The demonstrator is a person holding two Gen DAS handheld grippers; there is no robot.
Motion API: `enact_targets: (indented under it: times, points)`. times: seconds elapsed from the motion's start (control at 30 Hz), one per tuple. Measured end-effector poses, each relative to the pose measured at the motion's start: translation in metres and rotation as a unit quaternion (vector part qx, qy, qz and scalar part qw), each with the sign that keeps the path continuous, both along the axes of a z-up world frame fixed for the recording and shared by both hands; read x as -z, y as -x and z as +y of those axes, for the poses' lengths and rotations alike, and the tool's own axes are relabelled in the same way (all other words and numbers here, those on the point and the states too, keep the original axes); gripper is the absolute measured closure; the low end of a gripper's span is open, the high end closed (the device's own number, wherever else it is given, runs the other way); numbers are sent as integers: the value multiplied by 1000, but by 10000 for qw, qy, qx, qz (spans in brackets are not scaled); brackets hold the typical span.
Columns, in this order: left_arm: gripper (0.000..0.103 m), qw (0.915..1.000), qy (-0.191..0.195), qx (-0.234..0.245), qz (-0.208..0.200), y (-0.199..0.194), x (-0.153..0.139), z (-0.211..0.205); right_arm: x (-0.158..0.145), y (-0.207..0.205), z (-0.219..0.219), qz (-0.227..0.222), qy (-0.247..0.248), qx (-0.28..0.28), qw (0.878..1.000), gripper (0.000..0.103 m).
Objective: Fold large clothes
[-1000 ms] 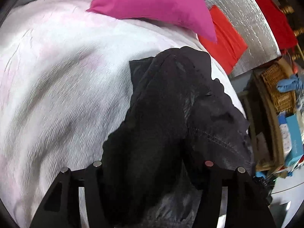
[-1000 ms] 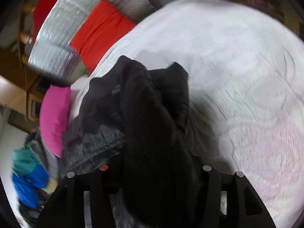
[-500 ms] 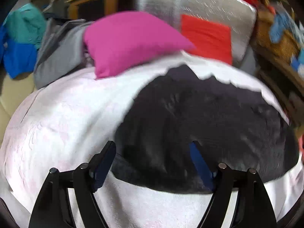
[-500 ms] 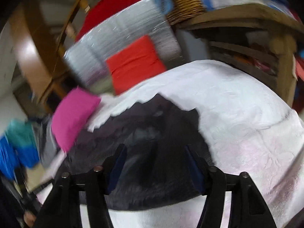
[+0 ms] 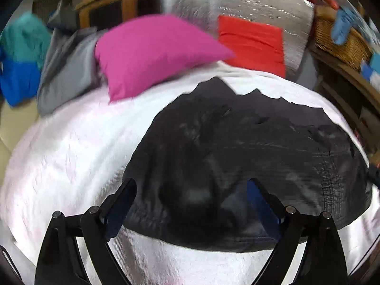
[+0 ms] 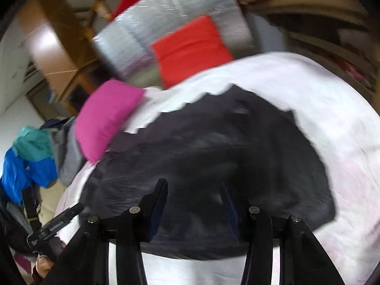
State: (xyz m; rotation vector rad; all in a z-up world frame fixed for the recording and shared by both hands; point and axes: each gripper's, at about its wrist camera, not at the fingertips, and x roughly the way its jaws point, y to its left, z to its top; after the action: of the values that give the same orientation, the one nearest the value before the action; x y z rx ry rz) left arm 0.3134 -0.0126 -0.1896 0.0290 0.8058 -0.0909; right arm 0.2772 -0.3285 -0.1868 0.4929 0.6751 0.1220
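white bedspread [image 5: 71, 156] | black garment [image 5: 237, 147] spread flat | left tool [image 5: 190, 190] wide, empty | right tool [image 6: 193, 190] wide, empty

The left black two-finger gripper [image 5: 191, 191] has angular matte plastic fingers with blue pads [image 5: 257, 198] on their inner faces and round silver screw heads at the linkage joints. The right black two-finger gripper [image 6: 193, 196] looks alike: dark blue inner pads [image 6: 229, 204], four silver pivot screws.
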Motion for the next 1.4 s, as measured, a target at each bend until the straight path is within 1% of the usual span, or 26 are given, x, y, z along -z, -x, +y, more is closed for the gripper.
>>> enact_targets:
  times: [0.07, 0.1, 0.13, 0.2, 0.23, 0.3, 0.37, 0.43, 0.5, 0.57, 0.63, 0.67, 0.73, 0.77, 0.83, 0.97, 1.07, 1.17, 1.2, 1.23, 1.27, 1.3, 1.33, 1.4]
  points:
    - [8, 9995, -269, 99, -96, -2, 2, -13, 3, -9, 16, 131, 114, -86, 9998, 53]
    - [8, 9992, -358, 132, -124, -2, 3, -18, 13, -14, 19, 341, 180, -101, 9992, 53]
    - [8, 9985, -487, 175, -167, -2, 5, -25, 22, -29, 21, 612, 219, -105, 9978, 53]
    - [8, 9968, -701, 270, -258, 3, 4, -36, 44, -49, 25, 1223, 221, -122, 9922, 52]
    - [8, 9957, -820, 308, -313, 6, 7, -40, 48, -54, 26, 1328, 229, -148, 9908, 52]
    - [8, 9932, -1022, 370, -418, 11, 8, -45, 41, -52, 26, 1259, 242, -187, 9916, 53]
    - [8, 9914, -1131, 426, -503, 12, 8, -47, 37, -46, 20, 1199, 115, -181, 9926, 53]
    - [8, 9910, -1134, 457, -542, 12, 6, -48, 32, -37, 12, 1146, 50, -118, 9933, 53]
    - [8, 9912, -1121, 444, -553, 14, 4, -46, 24, -25, 1, 990, 66, 19, 9951, 53]
    - [8, 9912, -1114, 424, -571, 14, 4, -46, 15, -12, -14, 796, 117, 254, 9964, 53]
    - [8, 9914, -1102, 406, -577, 13, 4, -46, 11, -4, -35, 710, 148, 507, 9961, 53]
    - [8, 9915, -1100, 398, -573, 13, 4, -46, 13, -2, -46, 749, 210, 691, 9946, 53]
    - [8, 9916, -1103, 394, -556, 13, 5, -47, 20, -6, -56, 942, 202, 895, 9913, 53]
    - [8, 9916, -1107, 394, -549, 13, 6, -47, 28, -8, -63, 1115, 120, 920, 9894, 53]
    - [8, 9916, -1119, 397, -510, 11, 8, -49, 42, -14, -69, 1425, -37, 726, 9871, 52]
    - [8, 9920, -1133, 373, -413, 8, 15, -53, 38, -13, -66, 1383, 205, 614, 9883, 52]
    - [8, 9917, -1157, 371, -408, 8, 16, -55, 29, -5, -71, 1192, -6, 732, 9902, 52]
    - [8, 9916, -1168, 377, -420, 9, 16, -55, 18, 9, -87, 842, -78, 1072, 9906, 52]
    - [8, 9917, -1160, 374, -411, 8, 17, -55, 18, 10, -90, 827, -117, 1111, 9903, 52]
    - [8, 9919, -1149, 372, -392, 7, 17, -55, 20, 10, -93, 894, -160, 1113, 9896, 49]
    - [8, 9921, -1142, 372, -374, 6, 18, -54, 30, 5, -95, 1142, -225, 1050, 9876, 43]
    - [8, 9923, -1135, 376, -335, 5, 19, -55, 37, -1, -95, 1345, -225, 982, 9858, 42]
    - [8, 9925, -1127, 382, -285, 4, 20, -55, 44, -6, -92, 1539, -80, 917, 9838, 42]
    - [8, 9937, -1042, 379, -133, 0, 23, -53, 41, -13, -86, 1505, 255, 865, 9845, 42]
